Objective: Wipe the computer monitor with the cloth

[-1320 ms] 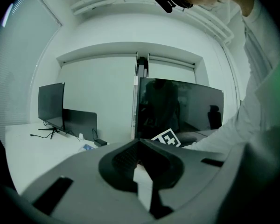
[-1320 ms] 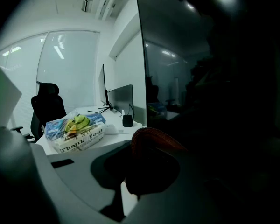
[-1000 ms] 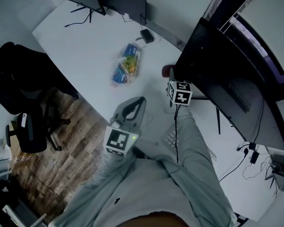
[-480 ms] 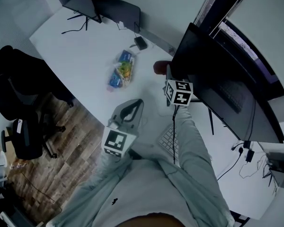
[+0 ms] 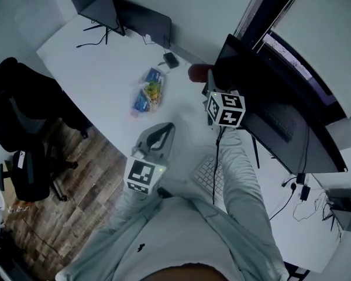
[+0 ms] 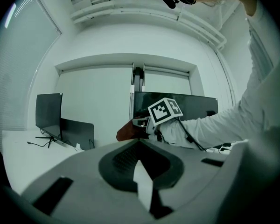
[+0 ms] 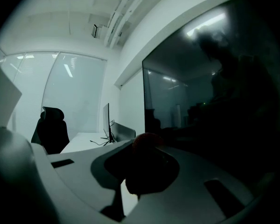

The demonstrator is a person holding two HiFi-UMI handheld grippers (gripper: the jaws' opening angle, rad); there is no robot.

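Observation:
A large dark monitor (image 5: 275, 107) stands on the white desk (image 5: 99, 57) at the right. My right gripper (image 5: 207, 84) is shut on a dark red cloth (image 5: 198, 72), held up at the monitor's left edge. In the right gripper view the cloth (image 7: 147, 164) bunches between the jaws of the right gripper (image 7: 144, 148), with the glossy screen (image 7: 214, 101) close on the right. My left gripper (image 5: 165, 129) hangs low over the desk's front edge, shut and empty. The left gripper view shows the left gripper (image 6: 141, 143) facing the cloth (image 6: 127, 131) and the monitor (image 6: 196, 104).
Snack packets (image 5: 147, 91) lie mid-desk, and a small black adapter (image 5: 170, 59) sits behind them. A keyboard (image 5: 209, 175) lies under my right sleeve. A second monitor (image 5: 96, 2) stands at the far end. A black office chair (image 5: 23, 98) sits on the wooden floor at the left.
My right gripper has lifted the cloth up and away, from near the desk to the monitor's left edge. The left gripper has stayed about where it was.

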